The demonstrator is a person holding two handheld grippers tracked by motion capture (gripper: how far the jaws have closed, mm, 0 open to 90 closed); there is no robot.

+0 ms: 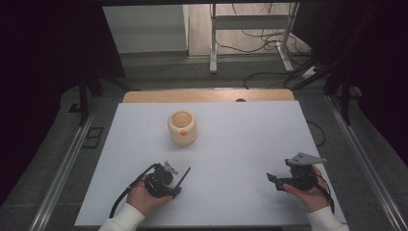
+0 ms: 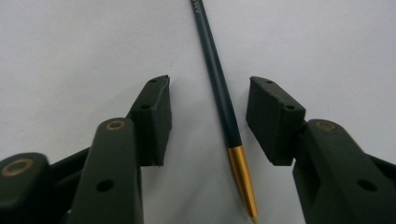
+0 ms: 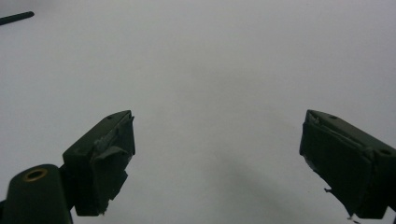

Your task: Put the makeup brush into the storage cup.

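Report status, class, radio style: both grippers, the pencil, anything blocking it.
Left gripper open, straddling pencil, pads clear of it. Right gripper open, empty. Pencil flat on table. Cup well clear.

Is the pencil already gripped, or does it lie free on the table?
Free: the pencil lies flat between the left hand-held gripper pads, a gap on each side.

A lab: white-topped table [image 1: 240, 144] between dark curtains, floor cables [image 1: 269, 41] (tangled) behind.
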